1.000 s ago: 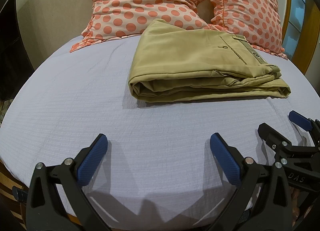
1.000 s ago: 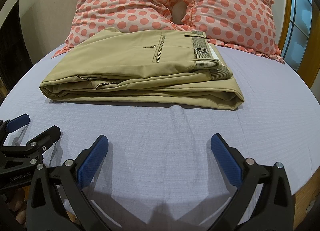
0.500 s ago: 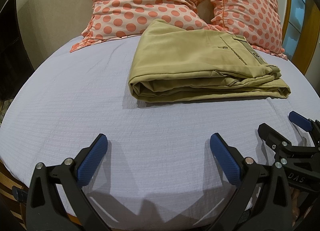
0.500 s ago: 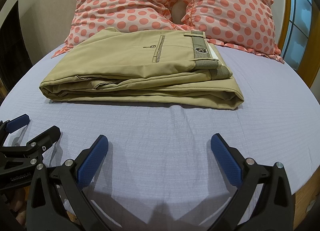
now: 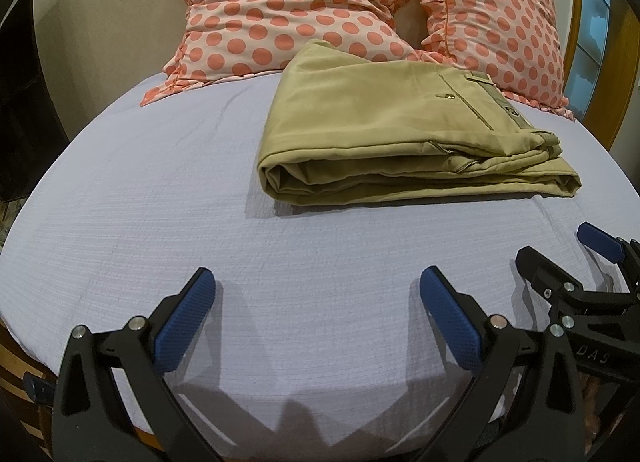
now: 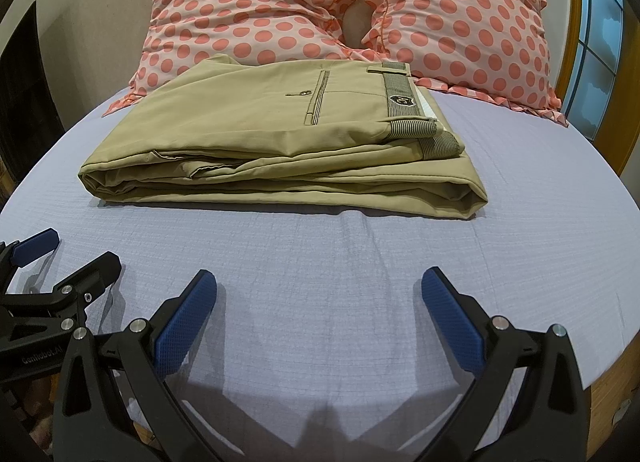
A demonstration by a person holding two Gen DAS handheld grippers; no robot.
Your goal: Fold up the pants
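one folded pants (image 6: 280, 150) stack, two dotted pillows (image 6: 256, 14)

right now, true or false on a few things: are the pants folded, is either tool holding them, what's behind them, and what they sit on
1. The khaki pants lie folded in a stack on the bed sheet. True.
2. The right tool is shut on the pants. False: it is open over bare sheet, short of the pants.
3. Two polka-dot pillows stand behind the pants. True.
4. The left tool is closed. False: its jaws stand wide apart, holding nothing.
5. The waistband faces up on top of the stack. True.
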